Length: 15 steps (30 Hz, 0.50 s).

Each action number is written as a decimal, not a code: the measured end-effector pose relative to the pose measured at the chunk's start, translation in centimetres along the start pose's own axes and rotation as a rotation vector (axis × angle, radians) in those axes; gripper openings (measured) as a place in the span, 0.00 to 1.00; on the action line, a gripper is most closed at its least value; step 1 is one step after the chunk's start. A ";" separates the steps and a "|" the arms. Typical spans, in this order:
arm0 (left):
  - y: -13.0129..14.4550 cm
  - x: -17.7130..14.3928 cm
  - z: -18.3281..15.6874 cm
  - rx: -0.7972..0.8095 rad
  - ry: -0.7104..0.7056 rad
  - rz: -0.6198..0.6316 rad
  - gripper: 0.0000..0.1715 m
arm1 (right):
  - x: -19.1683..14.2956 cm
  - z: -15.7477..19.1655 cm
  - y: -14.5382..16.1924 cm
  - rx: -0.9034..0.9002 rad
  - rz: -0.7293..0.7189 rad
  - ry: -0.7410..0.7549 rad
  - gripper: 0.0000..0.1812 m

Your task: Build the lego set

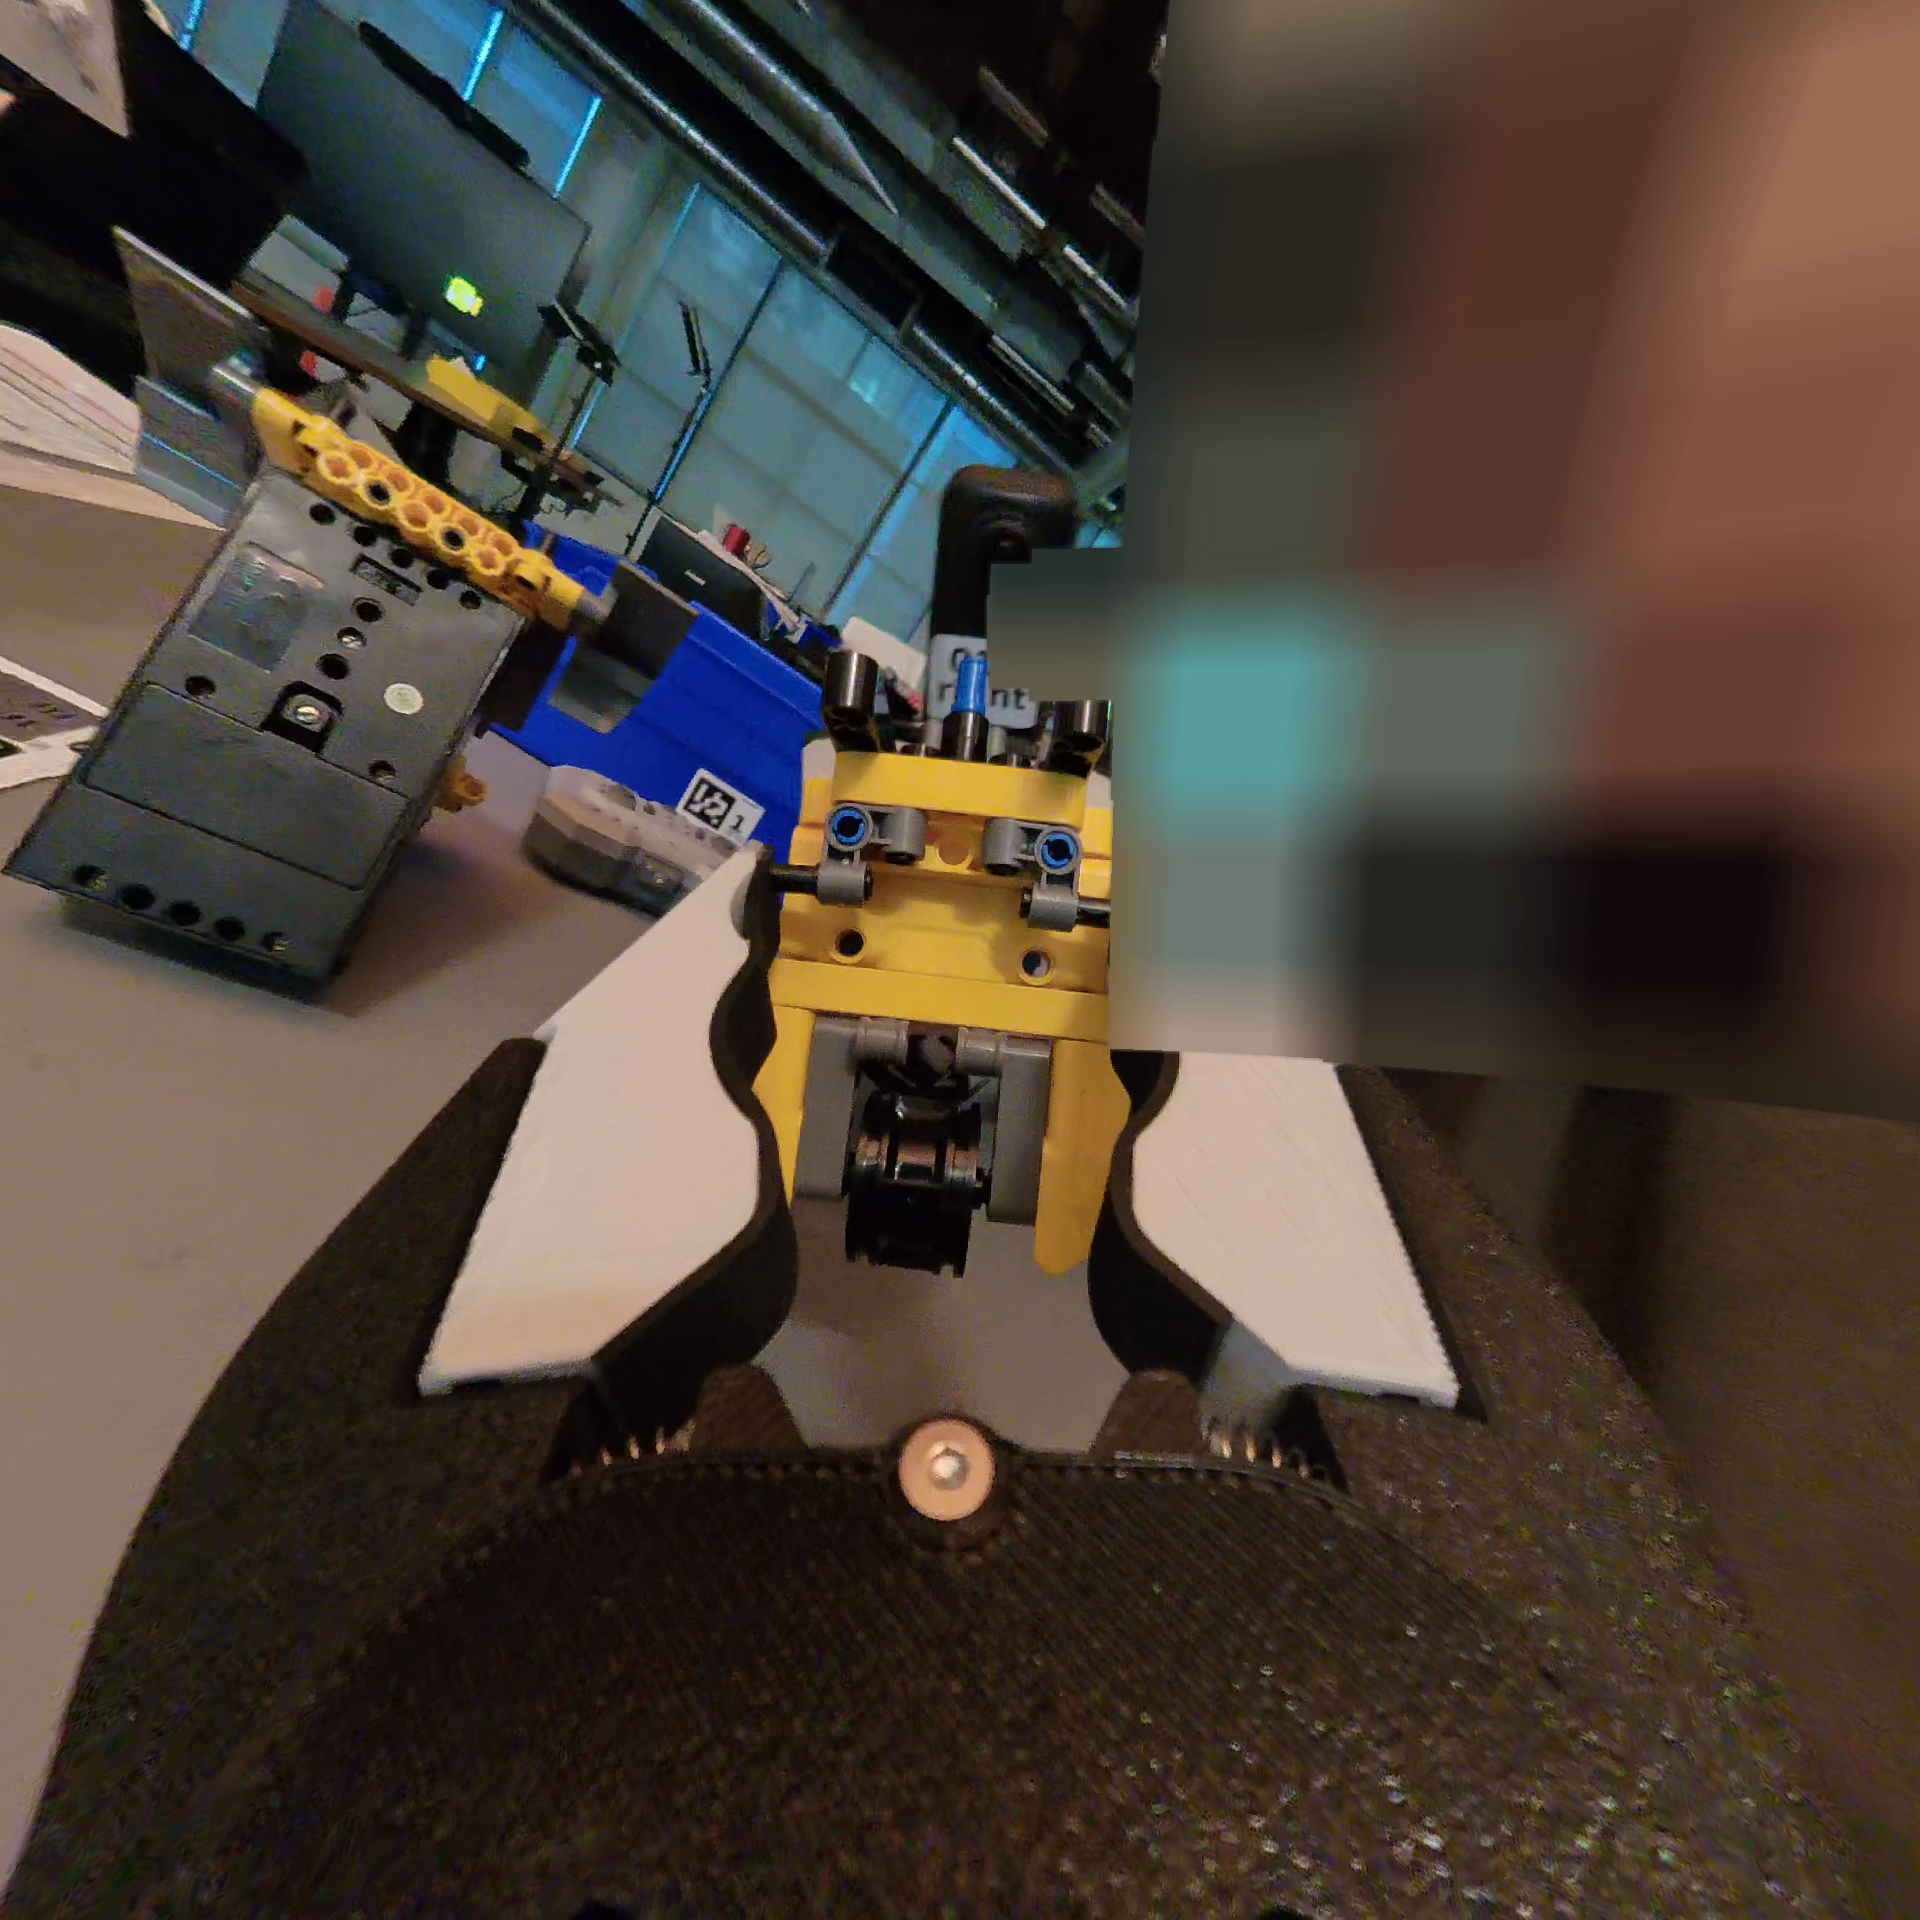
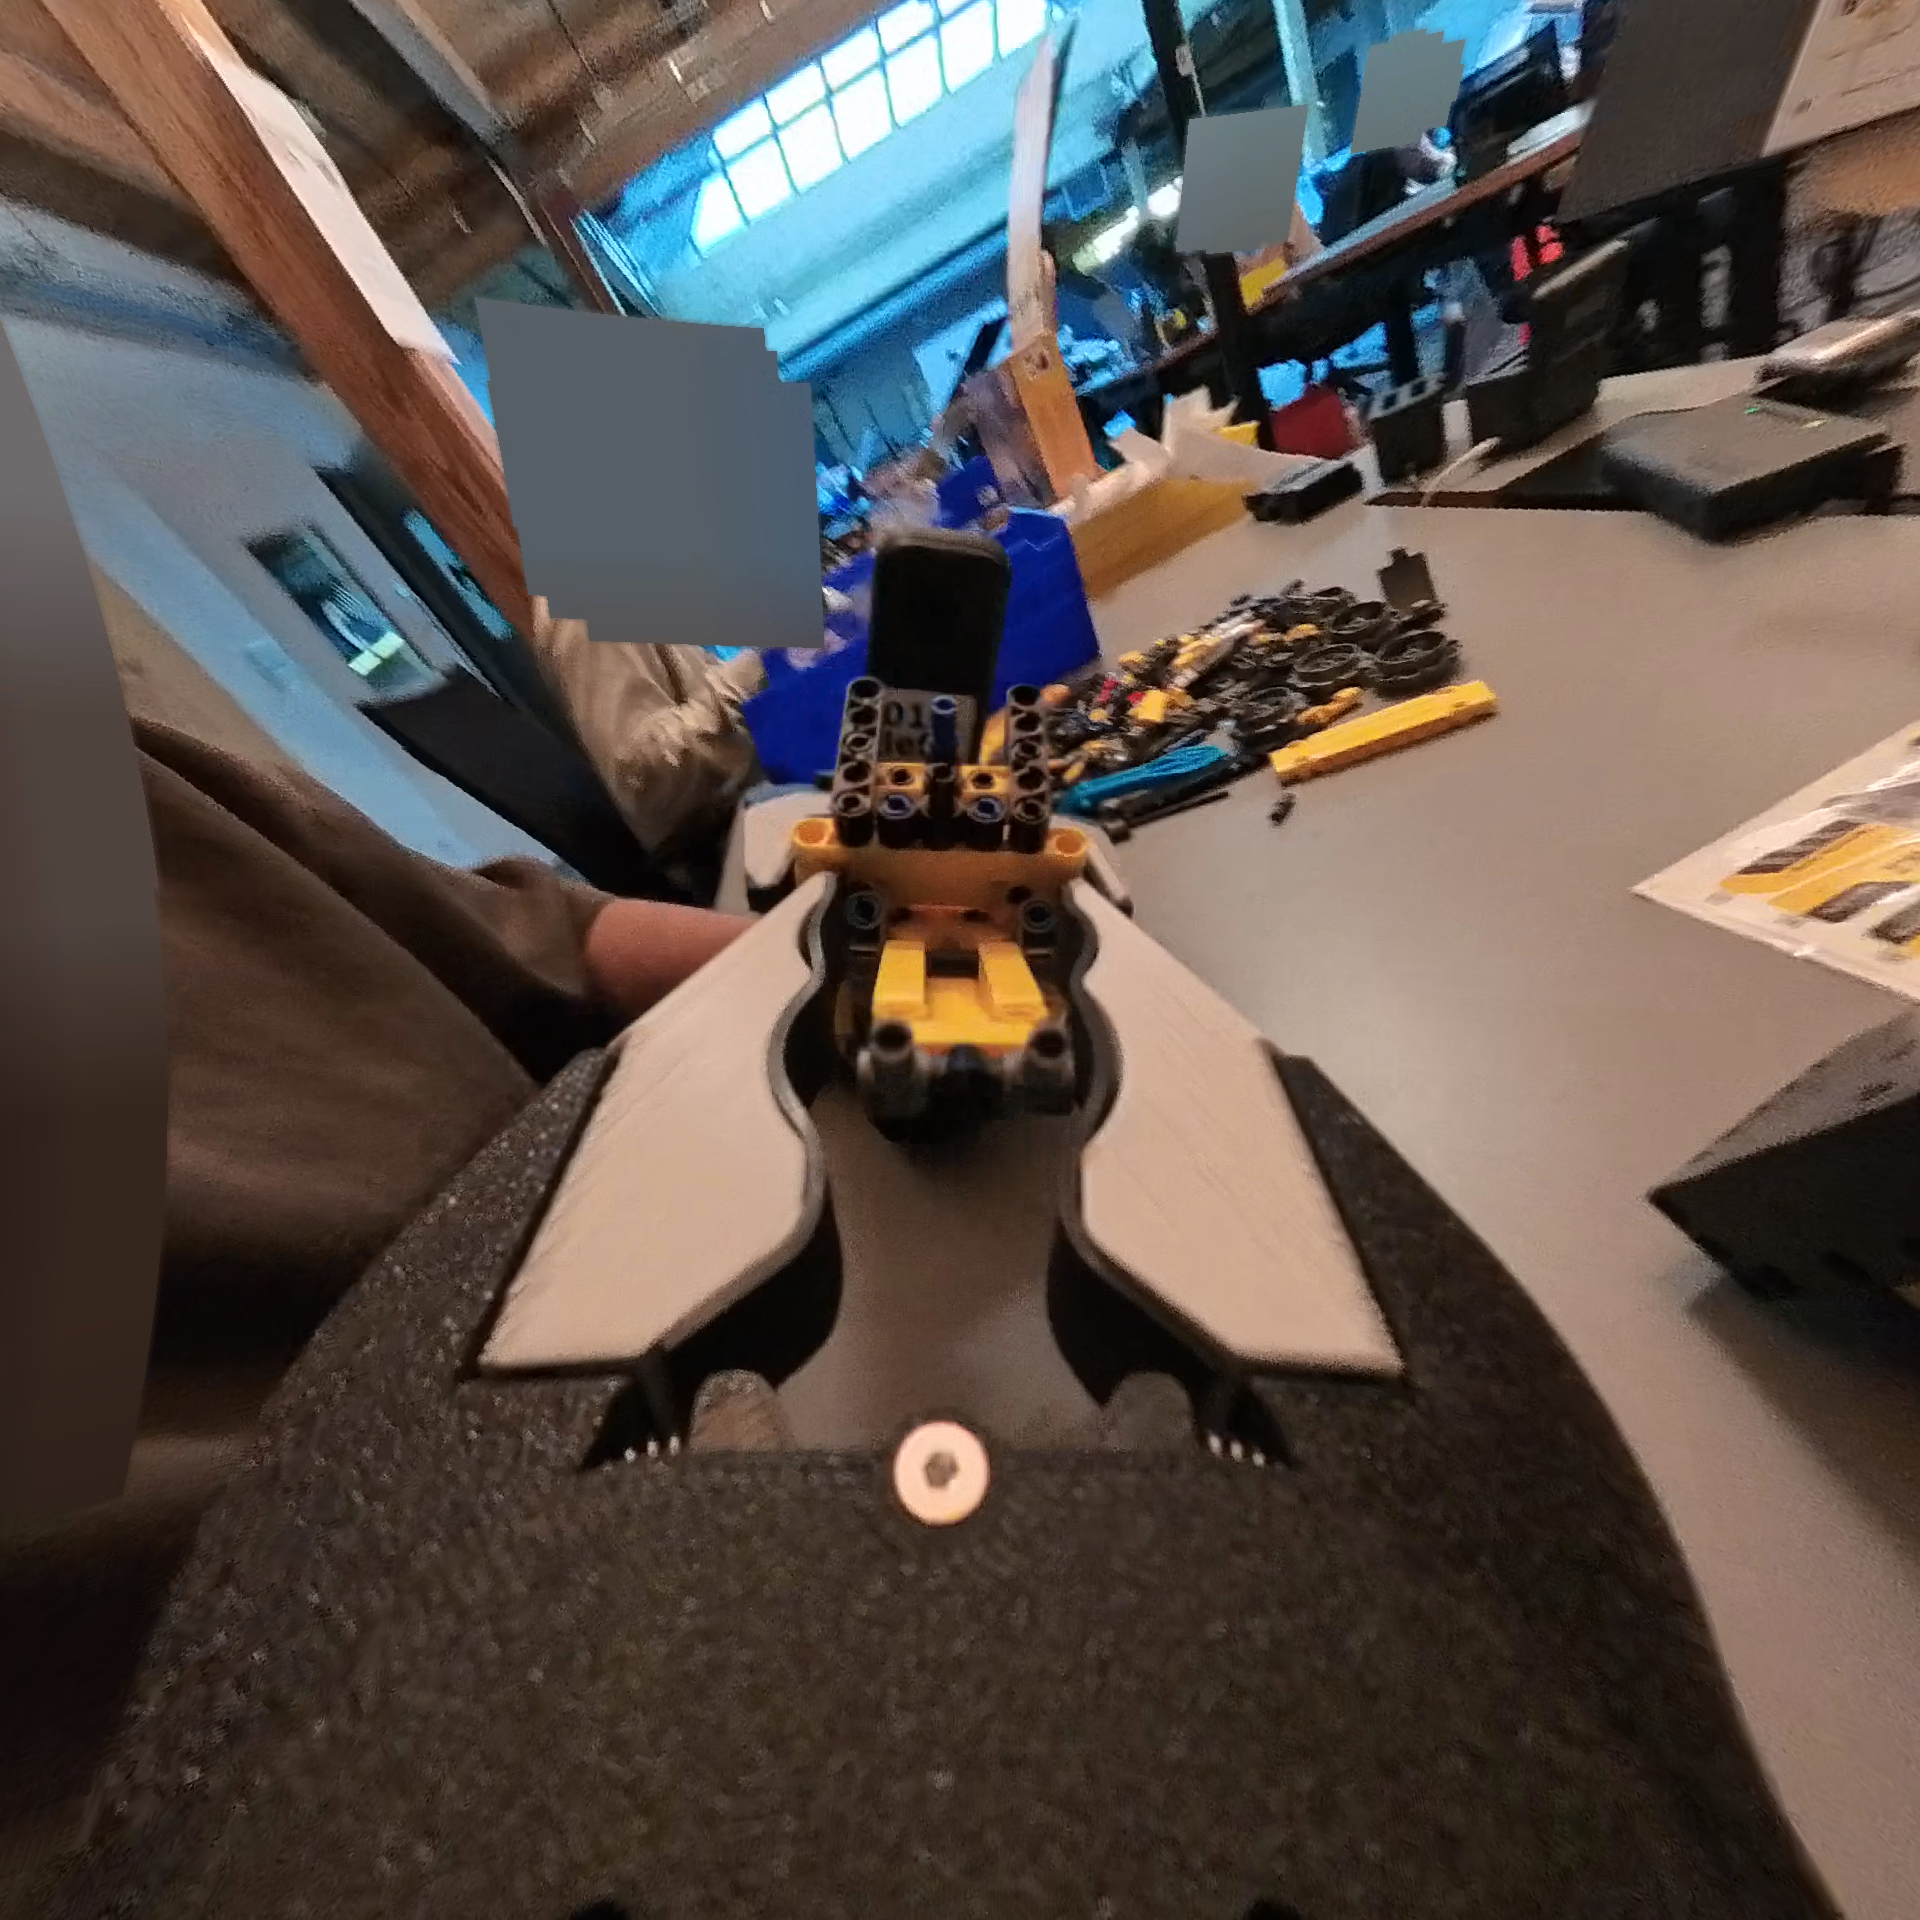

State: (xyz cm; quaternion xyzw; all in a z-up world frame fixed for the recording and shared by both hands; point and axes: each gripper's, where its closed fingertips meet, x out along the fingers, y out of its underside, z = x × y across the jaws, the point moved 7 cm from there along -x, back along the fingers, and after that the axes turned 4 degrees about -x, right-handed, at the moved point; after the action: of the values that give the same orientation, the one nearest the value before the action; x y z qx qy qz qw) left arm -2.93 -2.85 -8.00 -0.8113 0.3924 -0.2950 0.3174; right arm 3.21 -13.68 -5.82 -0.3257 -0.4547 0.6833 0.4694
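Grey table (image 1: 208, 1143) under everything. In the left wrist view, far left, we see a dark grey box (image 1: 270, 727) with a yellow holed beam (image 1: 416, 499) across its top. A blue bin (image 1: 707, 707) sits behind it and a small grey block (image 1: 623, 831) just beside the bin. At centre, the left gripper (image 1: 935, 1091) has its claw clamped on the yellow brick assembly (image 1: 940, 966), pale fingers (image 1: 623, 1143) pressed to both flanks. The far fingertip is hidden by a blur patch. The assembly is held clear of the table, black wheel end toward the camera.

In the right wrist view, a person's brown sleeve (image 2: 312, 987) is at left. At centre, the right gripper (image 2: 945, 935) has its claw closed on the same assembly (image 2: 956, 997) from the opposite end, so both grippers hold it between them.

To the right lie a heap of loose parts (image 2: 1278, 675) with black tyres, a long yellow beam (image 2: 1382, 727) just beside it, then a printed sheet (image 2: 1808, 883) and another dark box (image 2: 1818, 1174). We judge the assembly only partly built: open pin holes show, and many parts are unattached.
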 end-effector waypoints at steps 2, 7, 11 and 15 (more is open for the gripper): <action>-0.3 -0.3 0.3 0.010 -0.022 -0.007 0.35 | -0.1 0.1 -0.2 -0.021 0.002 0.012 0.21; -2.1 -1.8 0.9 -0.062 -0.046 -0.145 0.36 | -0.1 -0.8 0.2 0.003 0.036 0.028 0.22; -3.4 -3.0 1.0 -0.083 -0.102 -0.233 0.36 | 1.1 -1.9 2.8 -0.019 0.254 0.079 0.22; -3.9 -4.0 -0.2 -0.060 -0.109 -0.295 0.36 | 2.0 -2.3 5.1 -0.167 0.471 0.163 0.22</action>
State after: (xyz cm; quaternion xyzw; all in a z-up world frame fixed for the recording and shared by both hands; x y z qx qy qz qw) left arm -3.40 2.25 -5.85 -0.8840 0.2600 -0.2821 0.2671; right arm 2.74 -11.87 -11.45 -0.5141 -0.3820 0.7052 0.3041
